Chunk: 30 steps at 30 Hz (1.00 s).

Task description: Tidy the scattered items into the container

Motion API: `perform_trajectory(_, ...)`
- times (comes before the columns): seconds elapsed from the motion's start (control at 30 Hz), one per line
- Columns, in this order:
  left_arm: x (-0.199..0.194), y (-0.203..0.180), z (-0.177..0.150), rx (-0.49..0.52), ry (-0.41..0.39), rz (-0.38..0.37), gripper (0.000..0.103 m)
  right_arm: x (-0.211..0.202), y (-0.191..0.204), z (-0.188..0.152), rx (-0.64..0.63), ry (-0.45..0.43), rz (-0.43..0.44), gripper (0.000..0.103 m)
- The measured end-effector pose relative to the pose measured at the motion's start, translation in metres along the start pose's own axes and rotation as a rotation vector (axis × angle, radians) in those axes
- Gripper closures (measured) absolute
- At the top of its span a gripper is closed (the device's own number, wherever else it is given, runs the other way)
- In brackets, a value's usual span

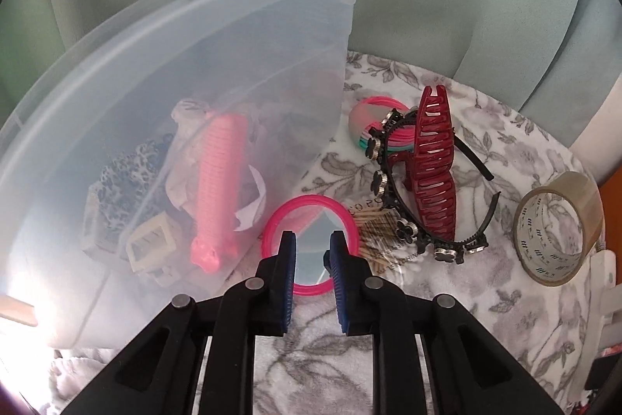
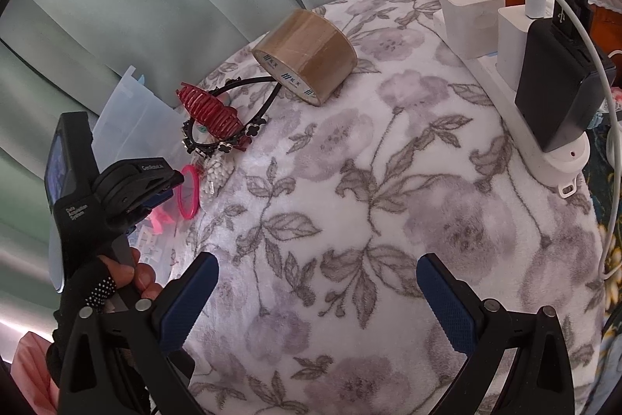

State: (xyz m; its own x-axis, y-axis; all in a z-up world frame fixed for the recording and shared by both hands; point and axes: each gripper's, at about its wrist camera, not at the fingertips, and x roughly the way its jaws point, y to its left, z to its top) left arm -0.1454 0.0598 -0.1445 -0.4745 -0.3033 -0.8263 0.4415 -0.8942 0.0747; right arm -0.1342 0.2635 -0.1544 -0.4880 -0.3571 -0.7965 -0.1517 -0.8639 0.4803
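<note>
A floral fleece blanket (image 2: 388,181) covers the surface in front of pale green curtains. On it stands a clear plastic container (image 1: 217,37). Just beside its wall the left gripper (image 1: 312,240) pinches a pink-rimmed round mirror (image 1: 311,216) by its edge. Past the mirror lie a red hair claw (image 1: 435,166) and tape roll (image 1: 559,228). The right gripper (image 2: 317,271) hangs spread and empty, well apart from the container.
</note>
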Motion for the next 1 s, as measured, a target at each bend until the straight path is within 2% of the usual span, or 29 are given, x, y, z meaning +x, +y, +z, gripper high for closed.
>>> perform_trajectory(0.07,0.004,0.001,-0.001,0.041,-0.002,0.036,0.085,0.002,0.002,0.000,0.002,0.001,0.008,0.000)
perform_trajectory(0.17,0.012,0.010,-0.002,-0.006,0.069,-0.074,0.085,0.008,0.003,-0.001,0.006,0.009,0.017,0.000)
perform_trajectory(0.2,0.011,0.010,-0.002,0.002,0.063,-0.109,0.083,0.009,0.003,-0.001,0.004,0.012,0.020,0.000)
perform_trajectory(0.23,0.010,0.009,-0.002,0.009,0.063,-0.134,0.081,0.010,0.003,-0.001,0.004,0.014,0.021,0.000)
perform_trajectory(0.3,0.011,0.005,-0.001,0.018,0.063,-0.141,0.067,0.012,0.002,-0.001,0.008,0.014,0.025,0.000)
perform_trajectory(0.4,0.018,-0.004,0.002,0.050,0.053,-0.127,0.065,0.016,0.000,0.000,0.016,0.017,0.026,0.000)
perform_trajectory(0.5,0.029,-0.010,0.005,0.062,0.080,-0.130,0.064,0.019,-0.002,-0.001,0.023,0.026,0.026,0.000)
perform_trajectory(0.63,0.032,-0.016,0.010,0.076,0.061,-0.116,0.062,0.021,-0.005,-0.001,0.040,0.030,0.024,0.000)
perform_trajectory(0.73,0.033,-0.017,0.010,0.103,0.042,-0.103,0.057,0.022,-0.007,-0.001,0.049,0.029,0.028,0.000)
perform_trajectory(0.8,0.032,-0.017,0.008,0.126,0.030,-0.057,0.053,0.023,-0.006,0.000,0.049,0.030,0.028,0.000)
perform_trajectory(1.0,0.026,-0.027,0.001,0.215,0.011,0.010,0.055,0.023,-0.005,0.002,0.046,0.029,0.032,0.000)
